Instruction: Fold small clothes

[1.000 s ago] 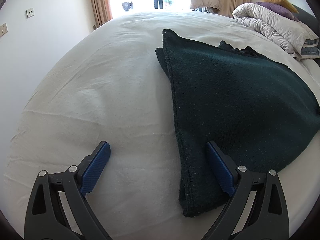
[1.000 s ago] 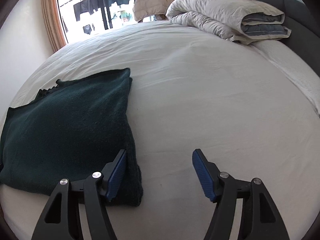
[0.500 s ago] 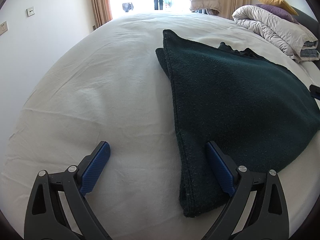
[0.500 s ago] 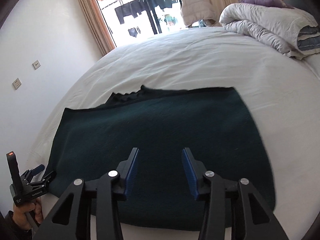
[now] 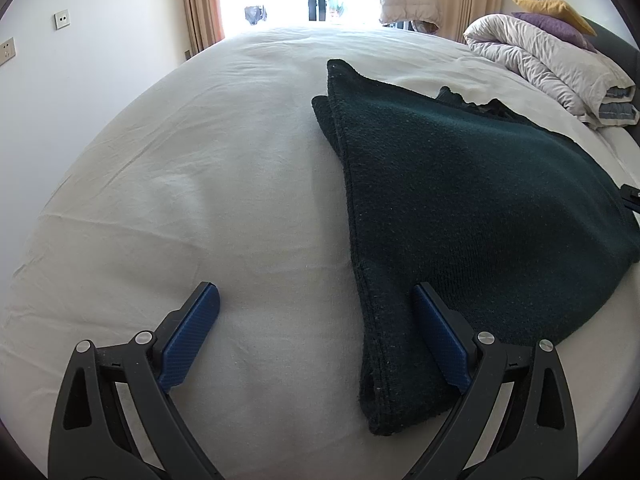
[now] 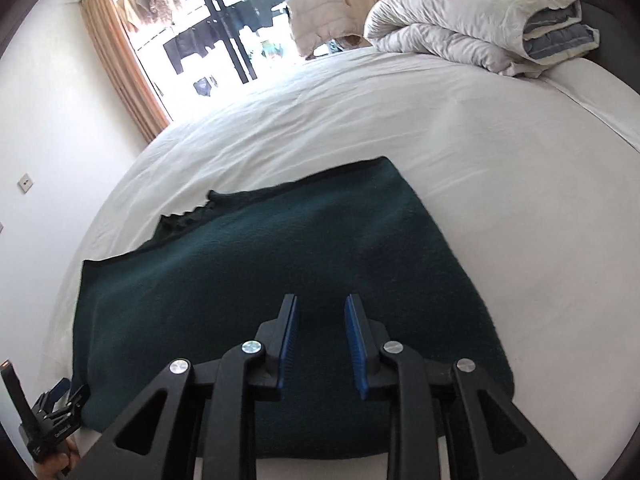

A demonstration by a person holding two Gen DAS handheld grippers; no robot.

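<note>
Dark green knit garment point(image 6: 280, 304) lies folded flat on bed point(image 6: 500, 168); left tongs point(image 5: 316, 332) spread, straddling its near-left edge, right tongs point(image 6: 322, 340) closing above its middle, nothing pinched; judgement: pinch all layers at the edges.

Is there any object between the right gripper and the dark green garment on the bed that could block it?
No. The right gripper hovers directly over the dark green garment, its jaws closing with nothing between them. Only the white bed sheet surrounds the cloth.
</note>
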